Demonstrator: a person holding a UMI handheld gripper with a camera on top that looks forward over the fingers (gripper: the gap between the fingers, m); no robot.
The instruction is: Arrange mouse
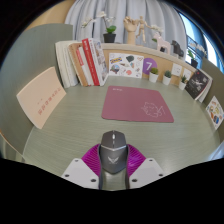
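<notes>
A grey computer mouse (112, 148) with a dark scroll wheel sits between my gripper's (112, 160) two fingers. The magenta pads (93, 158) press against both of its sides, and it is held above the green-grey desk (60, 140). A dull pink mouse mat (137, 104) lies flat on the desk beyond the fingers, a little to the right. The mouse is well short of the mat.
Upright books (82, 62) and picture cards (125, 65) line a low shelf at the back. A beige card (40, 96) leans at the left. More cards (198, 84) stand at the right. Wooden figures (140, 32) stand on the shelf top by a window.
</notes>
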